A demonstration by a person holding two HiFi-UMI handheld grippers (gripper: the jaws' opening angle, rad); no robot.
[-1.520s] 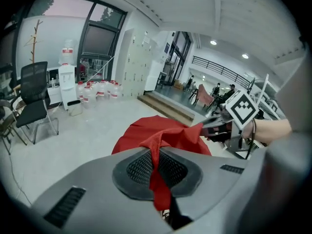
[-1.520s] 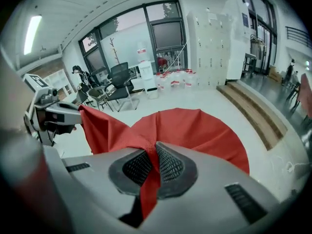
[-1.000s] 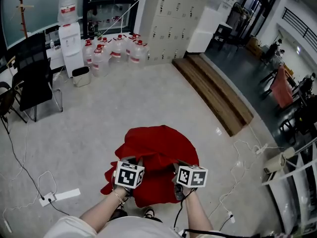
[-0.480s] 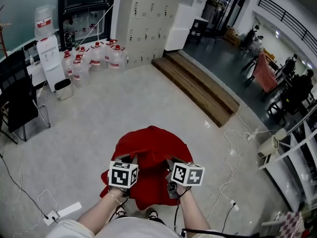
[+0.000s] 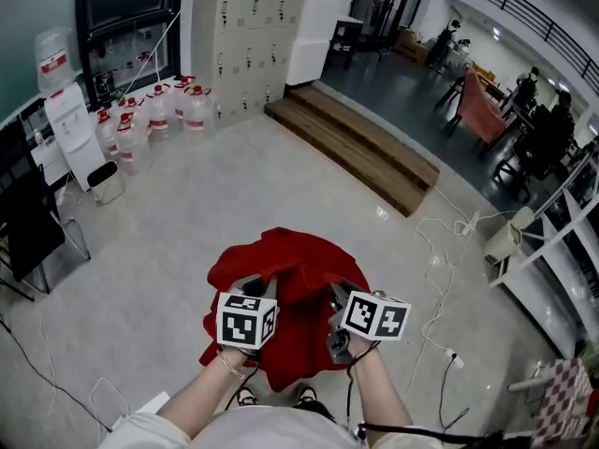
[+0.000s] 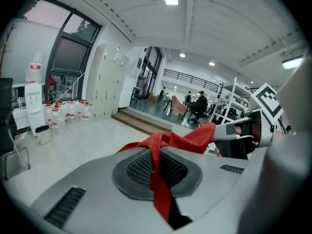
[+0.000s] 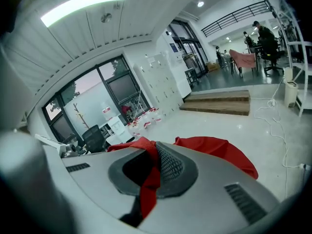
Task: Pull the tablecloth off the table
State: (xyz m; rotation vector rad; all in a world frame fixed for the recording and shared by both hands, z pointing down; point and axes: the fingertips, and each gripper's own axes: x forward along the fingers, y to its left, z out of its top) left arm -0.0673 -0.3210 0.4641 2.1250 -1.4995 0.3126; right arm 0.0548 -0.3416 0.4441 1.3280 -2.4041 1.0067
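While clamped by left gripper [image 5: 255, 286] and right gripper [image 5: 337, 296] fingers, red tablecloth [image 5: 292, 258], near edge crosswise between them.

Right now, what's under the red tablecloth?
Only the person's shoes show below the near edge of the red tablecloth. The left tool and right tool pinch that edge. The table itself, top and legs, is fully covered, so nothing on it can be seen.

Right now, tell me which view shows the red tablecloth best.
The head view: it shows nearly all the tablecloth, bunched, with the left tongs and right tongs shut on it. The left gripper view shows only a pinched strip; the right gripper view shows a pinched strip and one fold beyond.
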